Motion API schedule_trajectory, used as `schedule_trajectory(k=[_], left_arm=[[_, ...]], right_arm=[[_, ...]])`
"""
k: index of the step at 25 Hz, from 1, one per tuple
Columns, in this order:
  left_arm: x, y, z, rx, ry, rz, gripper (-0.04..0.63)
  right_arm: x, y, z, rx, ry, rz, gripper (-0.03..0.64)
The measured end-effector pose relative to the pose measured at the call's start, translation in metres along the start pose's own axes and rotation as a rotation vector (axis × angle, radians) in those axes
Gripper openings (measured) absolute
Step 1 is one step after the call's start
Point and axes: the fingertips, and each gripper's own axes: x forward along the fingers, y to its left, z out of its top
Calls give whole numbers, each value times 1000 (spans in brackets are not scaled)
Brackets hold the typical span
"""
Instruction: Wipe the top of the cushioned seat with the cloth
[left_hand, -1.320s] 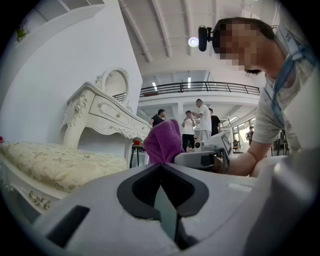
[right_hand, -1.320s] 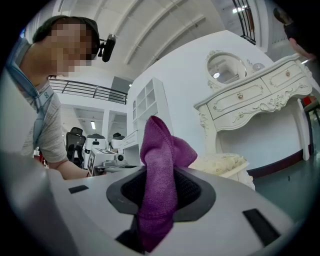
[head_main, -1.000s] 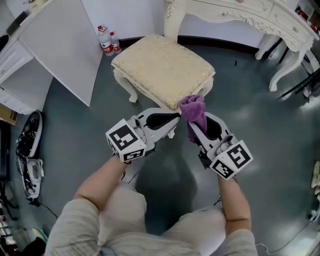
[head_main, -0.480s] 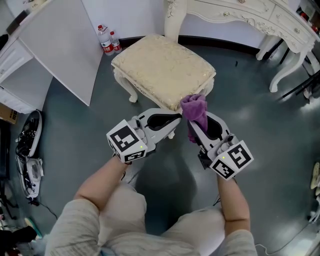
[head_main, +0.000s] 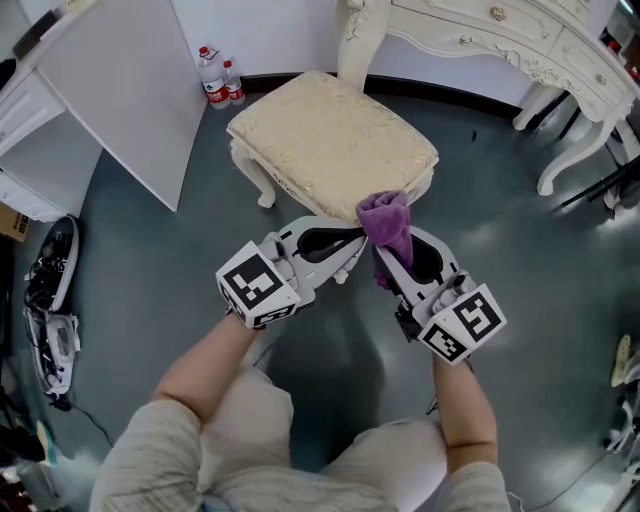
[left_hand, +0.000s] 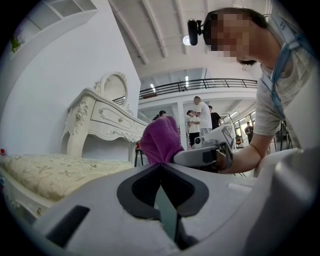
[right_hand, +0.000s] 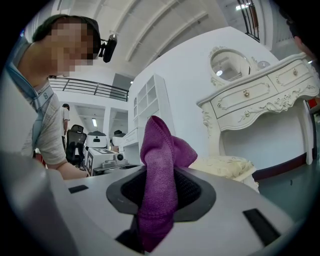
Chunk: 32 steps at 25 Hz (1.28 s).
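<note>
The cushioned seat (head_main: 330, 135) is a white stool with a cream top and stands on the floor just beyond both grippers. A purple cloth (head_main: 387, 222) is bunched upright at the seat's near corner, and my right gripper (head_main: 385, 256) is shut on it. In the right gripper view the cloth (right_hand: 157, 170) fills the gap between the jaws, with the cushion (right_hand: 225, 167) behind. My left gripper (head_main: 357, 237) is shut with nothing in it. Its tips sit right beside the cloth (left_hand: 161, 141), and I cannot tell whether they touch. The cushion (left_hand: 50, 172) lies to its left.
A white carved dressing table (head_main: 490, 30) stands behind the seat. A white board (head_main: 120, 90) leans at the left with two bottles (head_main: 215, 80) beside it. Shoes (head_main: 55, 265) lie on the dark floor at far left. People stand far off (left_hand: 202, 117).
</note>
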Motion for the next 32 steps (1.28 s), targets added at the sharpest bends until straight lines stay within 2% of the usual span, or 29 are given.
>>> schedule_trajectory(k=[8,13,21,25,29,32], left_arm=[[1,17,16,-17,-32,-12,12],[-2,39,21,-23,-5,-39,12],[-21,59,54,-65,-4,-101,12],[-24,74,70,-76,10,-121,12],[-23,81,63,-67,21,-116,12],[-22,91,54,-91,-3,-80,12]], right_arm=[[13,-11,8,11,5,-15,123],[16,-29,13,39,33,-57,123],[41,-16,42,-3,157,-84,123],[57,-13,61,-38,285,-86,124],[60,-25,64,-58,366,-135,126],[63,-40,53,-71,408,-155,127]])
